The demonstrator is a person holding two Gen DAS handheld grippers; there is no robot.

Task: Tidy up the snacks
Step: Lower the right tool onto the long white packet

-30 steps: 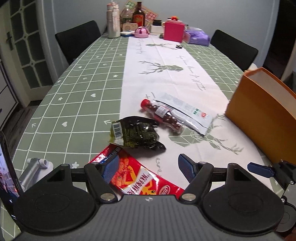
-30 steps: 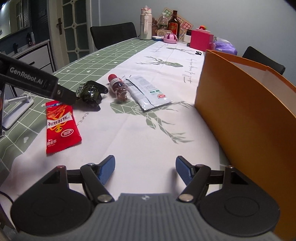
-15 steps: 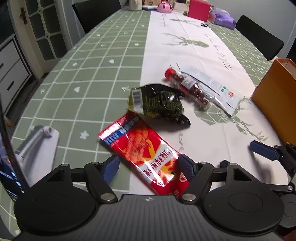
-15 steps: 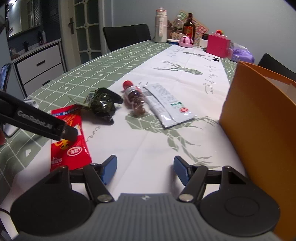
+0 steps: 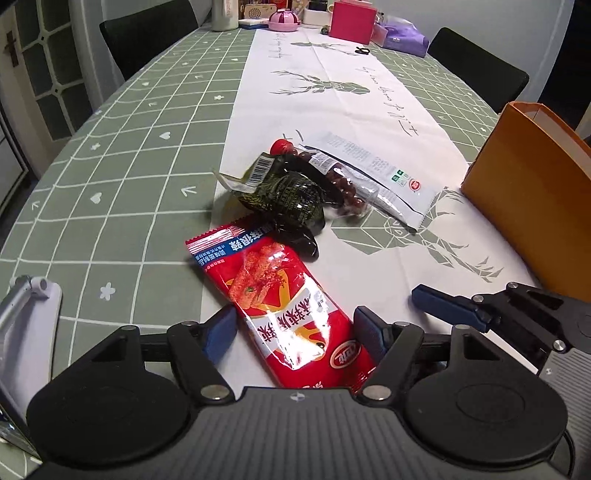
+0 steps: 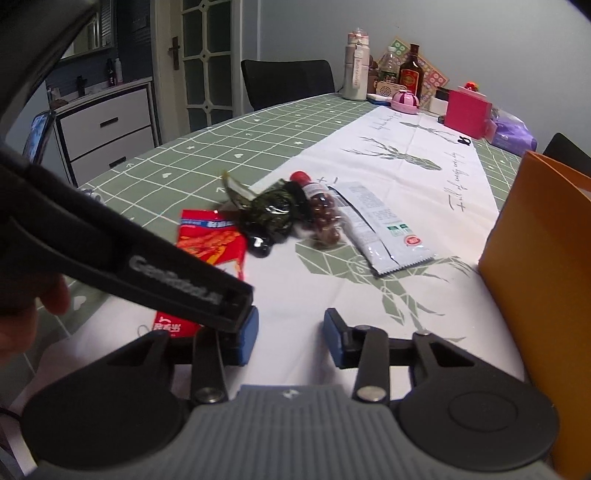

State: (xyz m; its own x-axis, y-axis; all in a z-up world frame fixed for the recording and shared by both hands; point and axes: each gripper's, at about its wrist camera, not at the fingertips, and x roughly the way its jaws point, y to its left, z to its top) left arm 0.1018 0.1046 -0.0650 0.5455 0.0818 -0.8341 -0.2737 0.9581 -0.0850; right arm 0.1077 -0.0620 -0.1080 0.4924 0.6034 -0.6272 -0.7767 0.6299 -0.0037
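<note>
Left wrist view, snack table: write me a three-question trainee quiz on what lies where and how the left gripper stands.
1. True or false: the red snack packet lies between the fingers of the left gripper.
2. Which item lies partly on the white packet? A) the clear bottle of red-brown sweets B) the pink box C) the orange bag
3. Fill in: the dark green packet lies just beyond the far end of the ____ packet.

Key: 1 true; the jaws stand wide, pads not pressing it. 2 A. 3 red.
</note>
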